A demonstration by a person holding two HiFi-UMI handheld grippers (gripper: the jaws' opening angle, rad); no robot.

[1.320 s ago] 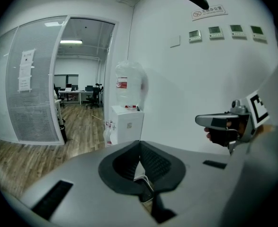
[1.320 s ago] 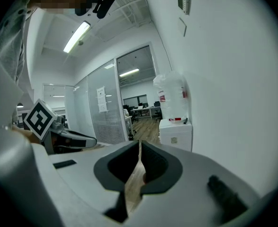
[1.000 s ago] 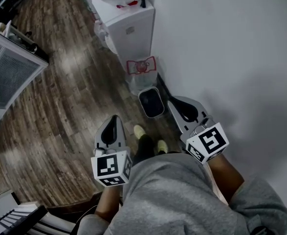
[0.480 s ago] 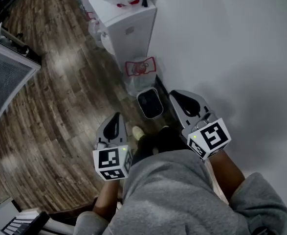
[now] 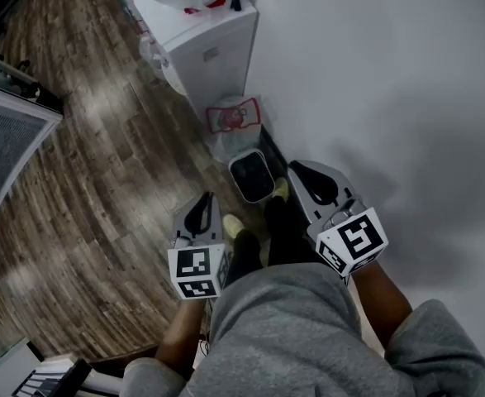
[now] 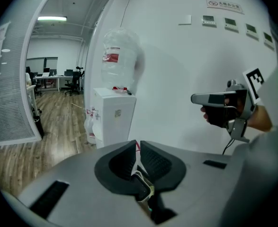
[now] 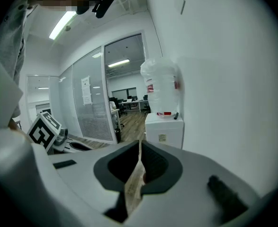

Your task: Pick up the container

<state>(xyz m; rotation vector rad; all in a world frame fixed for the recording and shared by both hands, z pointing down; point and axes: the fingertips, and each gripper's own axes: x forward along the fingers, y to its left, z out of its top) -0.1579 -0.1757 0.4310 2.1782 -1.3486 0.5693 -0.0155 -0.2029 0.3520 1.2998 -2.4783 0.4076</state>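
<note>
L gripper (image 5: 206,198), R gripper (image 5: 295,169): jaws fully shut, nothing held. Risk: shut tips shove small dark light-rimmed floor container (image 5: 253,176) (bin? dim view) into white wall (image 5: 391,98)

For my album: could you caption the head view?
Left gripper and right gripper, shut and empty, near a white water dispenser.

Office: a white floor-standing water dispenser (image 6: 114,117) carrying a big clear plastic bottle (image 6: 118,56) is standing against a plain white wall, on dark wood-plank flooring (image 5: 85,172). Frosted-stripe glass partitions (image 7: 89,110) are sectioning off rooms. Beyond them, desks with black swivel chairs (image 6: 58,82) are sitting under long ceiling strip lights (image 6: 52,18), and small white wall control panels (image 6: 224,21) are hanging in a row.
</note>
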